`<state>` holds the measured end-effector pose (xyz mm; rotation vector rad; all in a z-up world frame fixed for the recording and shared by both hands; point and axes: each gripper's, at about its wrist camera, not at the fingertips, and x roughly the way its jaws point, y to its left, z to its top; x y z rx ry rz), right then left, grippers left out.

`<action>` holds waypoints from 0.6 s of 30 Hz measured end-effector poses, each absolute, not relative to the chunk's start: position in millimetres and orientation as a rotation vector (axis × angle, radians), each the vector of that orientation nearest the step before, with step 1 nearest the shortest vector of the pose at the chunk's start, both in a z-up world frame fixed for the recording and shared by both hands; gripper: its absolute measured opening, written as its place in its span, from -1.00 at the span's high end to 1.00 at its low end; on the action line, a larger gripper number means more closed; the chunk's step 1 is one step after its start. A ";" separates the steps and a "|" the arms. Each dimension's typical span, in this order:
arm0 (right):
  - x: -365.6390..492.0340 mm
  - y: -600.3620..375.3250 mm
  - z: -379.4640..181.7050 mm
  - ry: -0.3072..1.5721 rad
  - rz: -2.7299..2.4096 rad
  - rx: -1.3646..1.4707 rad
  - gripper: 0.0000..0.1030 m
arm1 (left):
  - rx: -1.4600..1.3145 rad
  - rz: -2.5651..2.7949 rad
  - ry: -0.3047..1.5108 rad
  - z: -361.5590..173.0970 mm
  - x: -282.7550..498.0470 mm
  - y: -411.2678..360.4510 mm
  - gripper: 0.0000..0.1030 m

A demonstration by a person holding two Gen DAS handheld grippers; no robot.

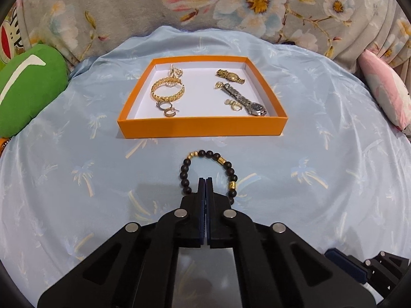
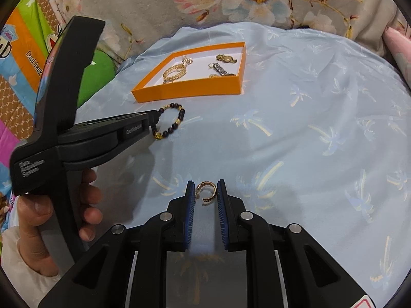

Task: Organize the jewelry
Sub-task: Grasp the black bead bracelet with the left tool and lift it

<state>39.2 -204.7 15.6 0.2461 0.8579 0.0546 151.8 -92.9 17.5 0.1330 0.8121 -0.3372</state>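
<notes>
Left wrist view: the left gripper (image 1: pixel 205 179) points steeply down at the pale blue palm-print cloth (image 1: pixel 77 179), its jaws fully closed with nothing visibly between them; their tips sit inside the loop of the black-and-gold beaded bracelet (image 1: pixel 209 170), which lies on the cloth just short of the shallow orange cardboard tray (image 1: pixel 200 128). The tray already holds a gold chain bangle (image 1: pixel 168 91), small rings and two metal wristwatches (image 1: pixel 244 100). Risk: the closed jaws have probably missed the beads, so lifting would leave the bracelet behind or drag it across the slippery fabric. Right wrist view: the right gripper (image 2: pixel 206 192), also angled downward over the cloth, holds a small open gold ring (image 2: pixel 208 191) between nearly closed blue pads; contact looks slight, so the ring could twist free. A hand (image 2: pixel 51 213) grips the left tool's handle at the left edge.
</notes>
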 end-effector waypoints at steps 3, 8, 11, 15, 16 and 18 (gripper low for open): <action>41.8 -209.1 23.1 0.837 0.044 0.244 0.69 | 0.123 -0.344 0.789 28.8 147.8 -87.3 1.00; 43.3 -215.8 27.6 0.823 0.029 0.251 0.69 | 0.075 -0.332 0.761 48.0 146.1 -63.7 1.00; 43.8 -215.9 24.6 0.830 0.028 0.256 0.69 | 0.058 -0.341 0.792 45.5 153.1 -54.4 1.00; 42.7 -213.1 23.5 0.835 0.034 0.251 0.69 | 0.065 -0.338 0.845 29.7 169.3 -59.5 0.61; 42.7 -212.5 23.5 0.836 0.035 0.250 0.69 | 0.068 -0.330 0.856 25.1 174.3 -62.0 0.53; 42.6 -212.1 22.9 0.838 0.038 0.249 0.69 | 0.078 -0.329 0.878 16.4 181.2 -67.2 0.53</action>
